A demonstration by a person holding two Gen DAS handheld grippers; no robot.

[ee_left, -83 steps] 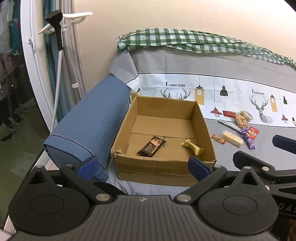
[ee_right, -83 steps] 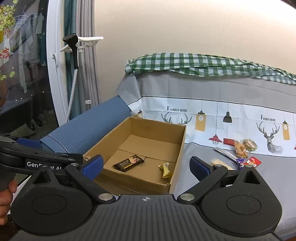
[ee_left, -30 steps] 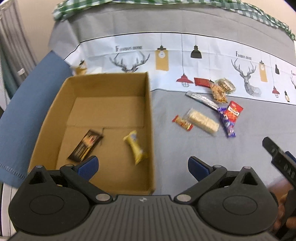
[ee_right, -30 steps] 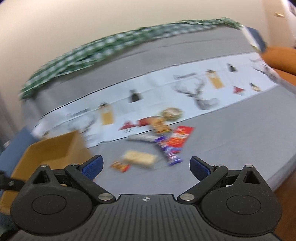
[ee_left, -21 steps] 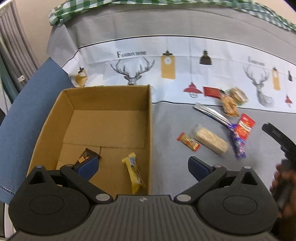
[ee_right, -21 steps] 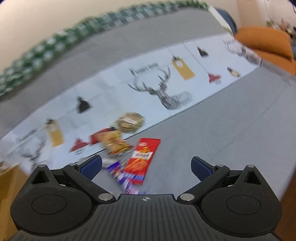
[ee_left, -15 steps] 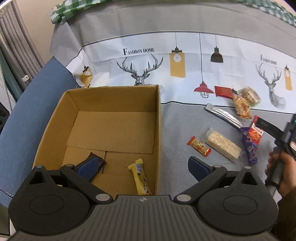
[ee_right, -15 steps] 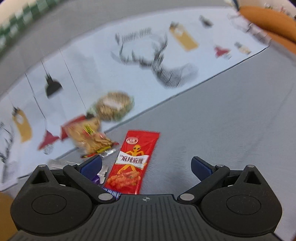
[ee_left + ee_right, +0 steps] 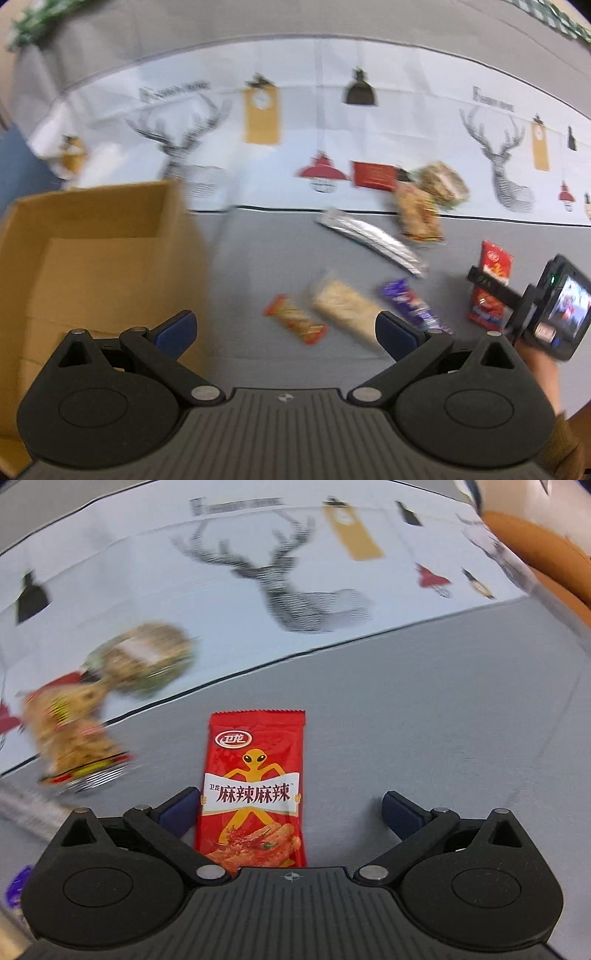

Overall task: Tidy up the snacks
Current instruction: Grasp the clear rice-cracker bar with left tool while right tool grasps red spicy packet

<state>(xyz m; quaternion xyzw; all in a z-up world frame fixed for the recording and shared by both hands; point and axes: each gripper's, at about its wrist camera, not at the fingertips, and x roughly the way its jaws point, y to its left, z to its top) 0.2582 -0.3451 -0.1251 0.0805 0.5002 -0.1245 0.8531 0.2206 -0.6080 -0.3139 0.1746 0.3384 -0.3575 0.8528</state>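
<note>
Straddling the red snack packet [image 9: 255, 794], right tongs [image 9: 291, 808] gape wide, gripping nothing.

The red packet's [image 9: 255, 794] lower end is hidden behind the gripper body.

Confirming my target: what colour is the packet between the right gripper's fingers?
Red packet, yellow alien figure and white banner; clearest in the right wrist view.

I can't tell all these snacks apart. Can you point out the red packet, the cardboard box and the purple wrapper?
Red packet [image 9: 255, 794]: right wrist view, on its white label band.
Cardboard box [image 9: 99, 266]: left wrist view, on its inner wall.
Purple wrapper [image 9: 406, 304]: left wrist view, on its middle.
</note>
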